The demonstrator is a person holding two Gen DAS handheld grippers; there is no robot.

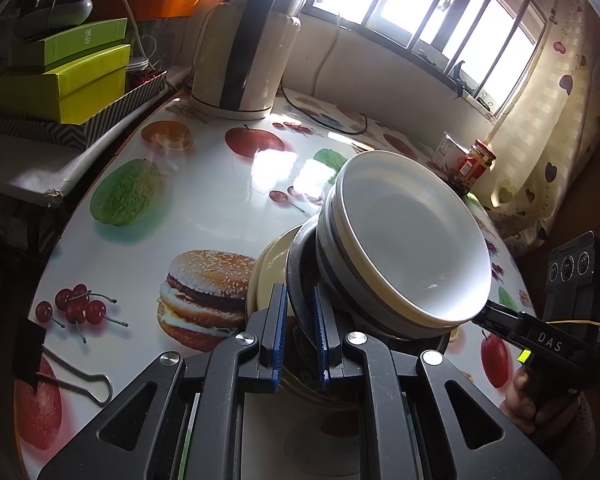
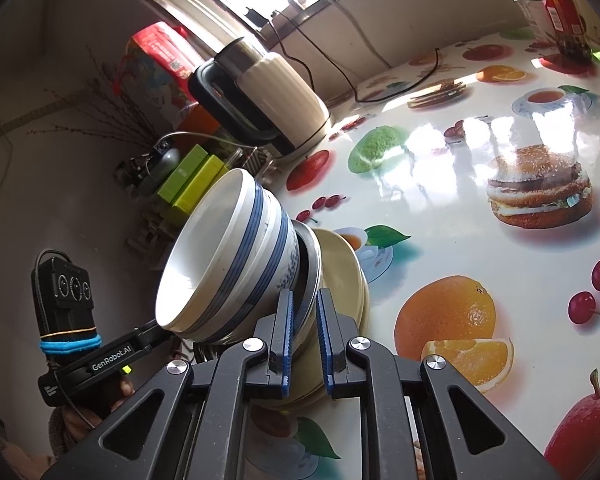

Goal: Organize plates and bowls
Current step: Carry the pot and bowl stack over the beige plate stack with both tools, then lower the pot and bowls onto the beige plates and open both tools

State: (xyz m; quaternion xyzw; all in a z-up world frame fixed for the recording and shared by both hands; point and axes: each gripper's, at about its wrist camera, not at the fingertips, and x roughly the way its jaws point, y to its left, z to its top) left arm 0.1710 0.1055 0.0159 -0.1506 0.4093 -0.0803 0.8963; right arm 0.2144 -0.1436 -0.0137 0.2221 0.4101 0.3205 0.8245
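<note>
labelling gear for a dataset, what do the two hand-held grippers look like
Both are black with silver pivot bolts and blue ribbed pads. The left hand-held gripper reads GenRobot.AI and has a blue band; the right hand-held gripper reads DAS and has a yellow rubber band.

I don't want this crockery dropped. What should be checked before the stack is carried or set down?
1. Left gripper jaws clamped on the dark plate's rim: ok.
2. Right gripper jaws clamped on the same stack from the other side: ok.
3. Blue-striped bowls sitting level: not ok, they tilt.
4. Cream plates under the dark plate caught in a grip: cannot tell.
5. Free tabletop for setting down: ok.
6. Kettle and its cord away from the stack: ok.
</note>
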